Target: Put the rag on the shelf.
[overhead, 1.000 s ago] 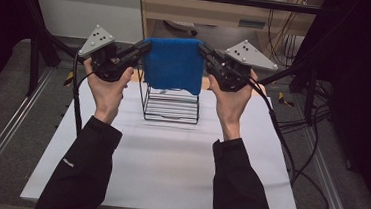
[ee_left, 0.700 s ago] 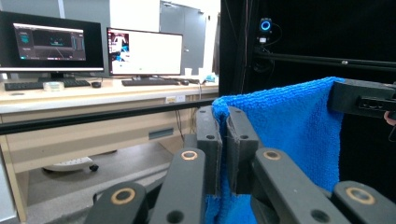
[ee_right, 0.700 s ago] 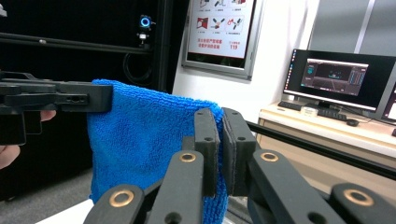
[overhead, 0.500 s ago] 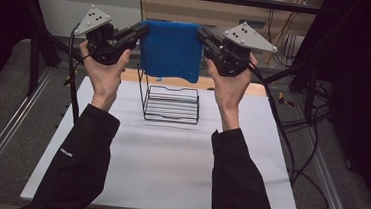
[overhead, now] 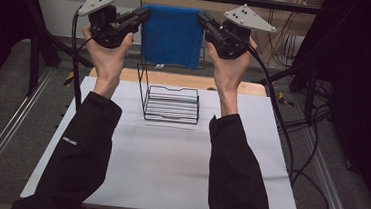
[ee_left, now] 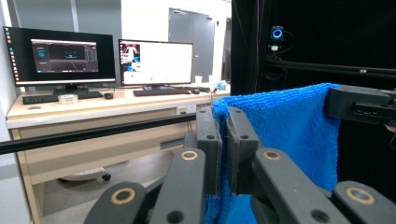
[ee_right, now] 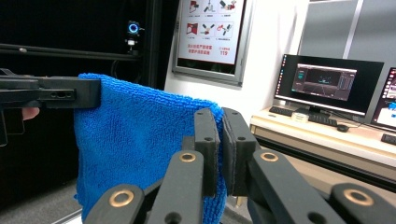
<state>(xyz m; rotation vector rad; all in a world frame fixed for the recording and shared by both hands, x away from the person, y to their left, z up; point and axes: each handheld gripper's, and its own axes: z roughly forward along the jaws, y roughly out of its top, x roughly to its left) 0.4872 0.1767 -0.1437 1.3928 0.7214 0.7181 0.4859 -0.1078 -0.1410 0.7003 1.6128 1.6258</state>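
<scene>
A blue towel (overhead: 172, 36) hangs stretched between both grippers, high above the table's far side. My left gripper (overhead: 145, 15) is shut on the towel's upper left corner, and my right gripper (overhead: 201, 19) is shut on its upper right corner. In the left gripper view the jaws pinch the blue towel (ee_left: 289, 130) at its edge, with the other gripper (ee_left: 357, 105) holding the far corner. In the right gripper view the towel (ee_right: 135, 140) drapes down from the closed jaws. A black wire rack (overhead: 171, 103) stands on the white table (overhead: 169, 163) below the towel.
A wooden board (overhead: 175, 79) lies along the table's far edge behind the rack. Black frame bars and cables surround the table. Desks with monitors (ee_left: 154, 63) stand beyond the work area.
Both grippers have lifted the towel higher, up off the rack and away from it, and the towel now hangs free above the rack.
</scene>
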